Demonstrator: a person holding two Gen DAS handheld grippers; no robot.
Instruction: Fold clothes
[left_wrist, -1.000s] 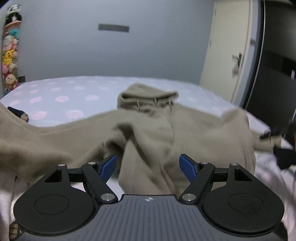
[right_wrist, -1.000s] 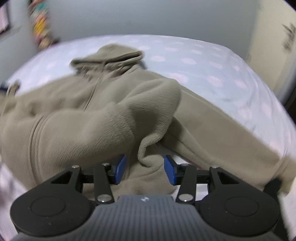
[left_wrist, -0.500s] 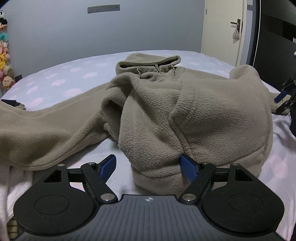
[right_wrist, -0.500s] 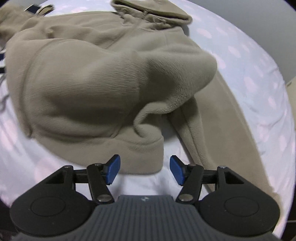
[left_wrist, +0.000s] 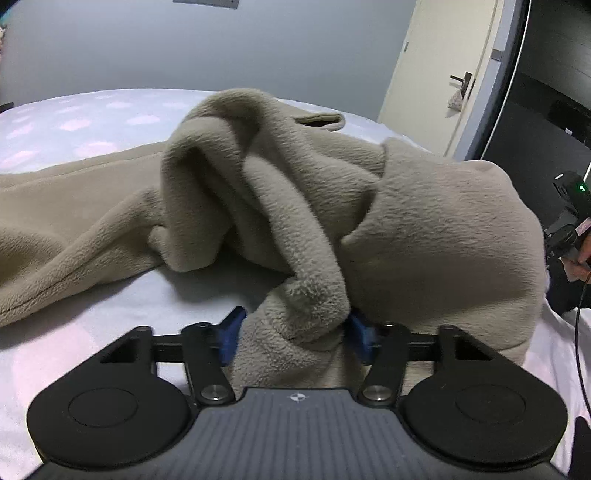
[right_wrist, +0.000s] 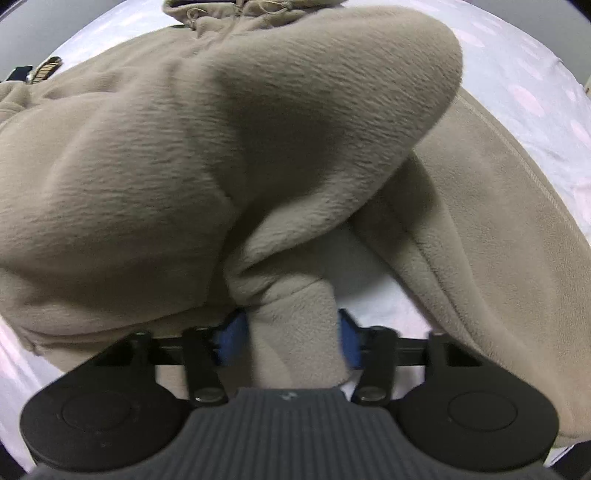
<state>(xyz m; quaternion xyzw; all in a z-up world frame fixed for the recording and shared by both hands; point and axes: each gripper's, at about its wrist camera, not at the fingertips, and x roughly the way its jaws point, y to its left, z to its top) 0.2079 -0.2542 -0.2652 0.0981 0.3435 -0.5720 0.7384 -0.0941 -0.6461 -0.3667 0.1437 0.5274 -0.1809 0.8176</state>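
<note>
Both grippers have just been closing on the hem of a beige fleece jacket (left_wrist: 424, 236). Left gripper (left_wrist: 293, 334): blue pads pinched on bunched pile. Right gripper (right_wrist: 288, 336): a thick fold clamped. Jacket is heaped on a white bedsheet (left_wrist: 92, 122) with pink blotches. No writing legible.
</note>
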